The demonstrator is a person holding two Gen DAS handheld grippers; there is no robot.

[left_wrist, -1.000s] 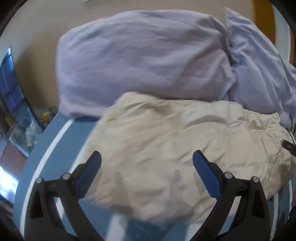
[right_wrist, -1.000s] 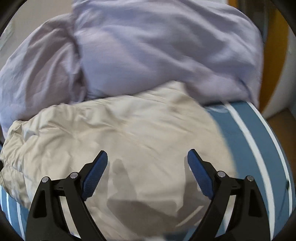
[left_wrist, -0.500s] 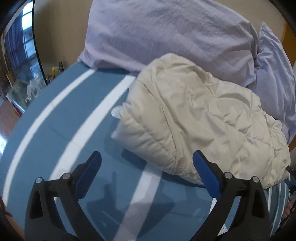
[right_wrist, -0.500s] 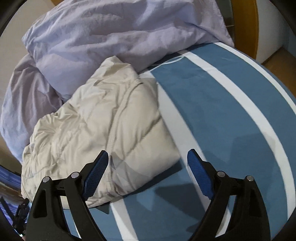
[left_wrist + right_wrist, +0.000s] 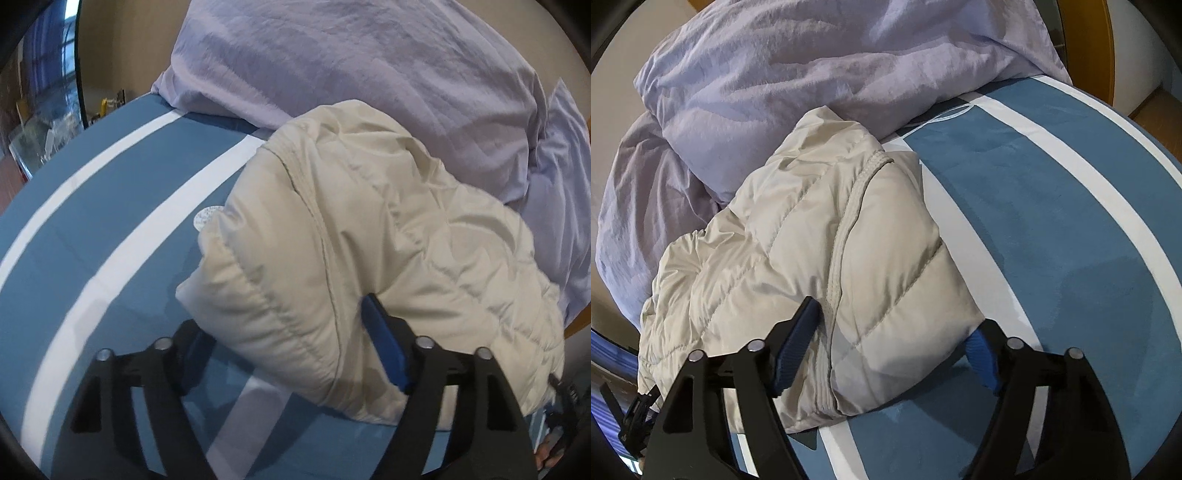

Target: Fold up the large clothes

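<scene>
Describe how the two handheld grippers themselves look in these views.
The left gripper and right gripper look identical: two black plastic fingers with triangular cutouts, silver pins at the joints, and ribbed blue pads on their inner faces. No cables or sleeves show.

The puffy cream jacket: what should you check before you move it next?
1. Left gripper around a corner of the jacket, jaws just closing: ok.
2. Right gripper around the other corner: ok.
3. Pads pressing the fabric firmly: cannot tell.
4. Jacket folded into a bundle: ok.
5. Jacket clear of the lilac pillows: not ok, its far end rests against them.
6. Free striped bedspread beside it: ok.
</scene>
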